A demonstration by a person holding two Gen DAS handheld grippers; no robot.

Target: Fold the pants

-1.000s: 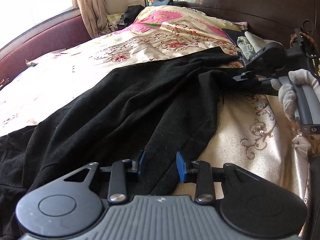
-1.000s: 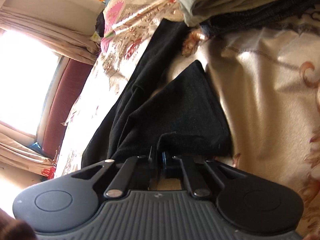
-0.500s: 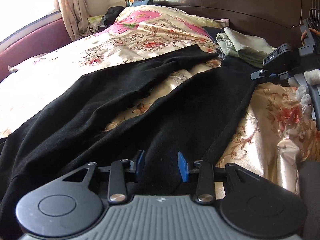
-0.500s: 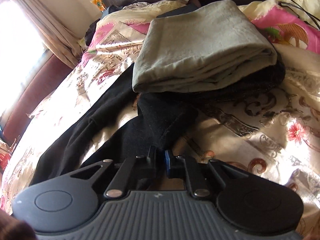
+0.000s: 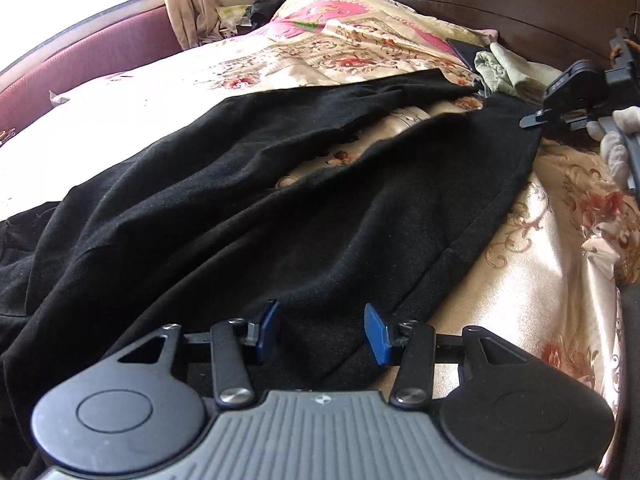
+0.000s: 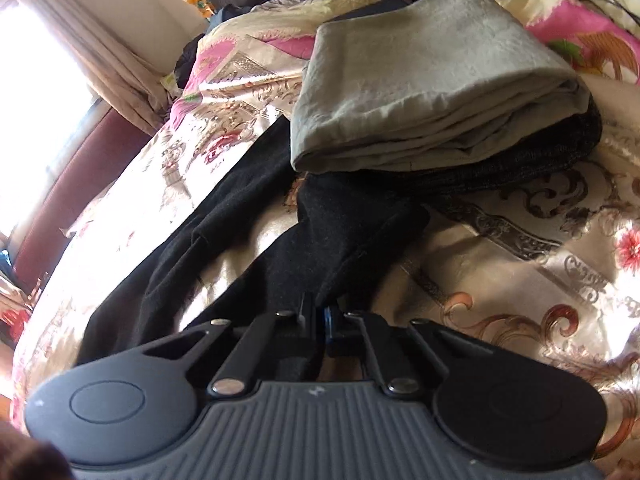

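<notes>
Black pants [image 5: 248, 208] lie spread along the floral bedspread [image 5: 520, 280], two legs running toward the headboard with a strip of bedspread showing between them. My left gripper [image 5: 322, 332] is open with blue pads, low over the near part of the nearer leg. My right gripper [image 6: 320, 320] is shut on the cuff of that leg [image 6: 340, 232]; it also shows at the far right of the left wrist view [image 5: 532, 122], held by a white-gloved hand.
A folded grey-green garment [image 6: 420, 92] sits on a dark folded one [image 6: 540, 164] just beyond the cuff. A dark wooden headboard [image 5: 520, 4] stands behind. A maroon padded side rail [image 5: 80, 60] and curtain [image 5: 184, 0] are at the left. Pink quilt [image 5: 320, 12] lies far back.
The right gripper pulled the pant leg cuff out toward the headboard, so the folded-over leg now lies stretched out straight. The left gripper stayed open over the pants.
</notes>
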